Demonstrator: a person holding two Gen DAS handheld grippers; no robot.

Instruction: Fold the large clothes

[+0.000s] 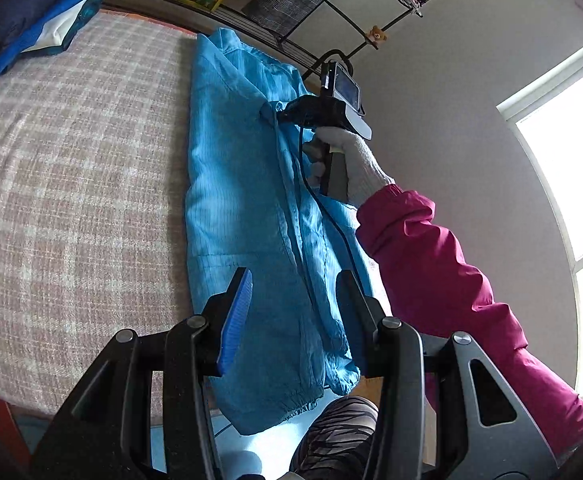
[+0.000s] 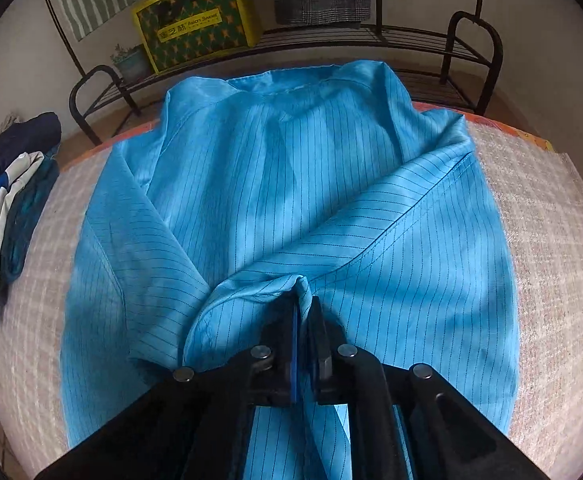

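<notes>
A large light-blue pinstriped jacket (image 2: 291, 184) lies on the checked pink-and-white bed cover (image 2: 551, 240), collar towards the far rack. My right gripper (image 2: 302, 300) is shut on a pinched fold of the jacket's fabric near its middle. In the left wrist view the jacket (image 1: 243, 208) runs as a long strip along the bed's right edge. My left gripper (image 1: 295, 280) is open, its jaws held above the jacket's lower part with nothing between them. The right gripper (image 1: 287, 114) shows there too, held by a gloved hand in a pink sleeve.
A pile of dark blue, white and teal clothes (image 2: 7, 200) lies at the bed's left; it also shows in the left wrist view (image 1: 31, 20). A black metal rack (image 2: 371, 36) with a yellow-green box (image 2: 199, 20) stands behind the bed. A window (image 1: 571, 160) is at the right.
</notes>
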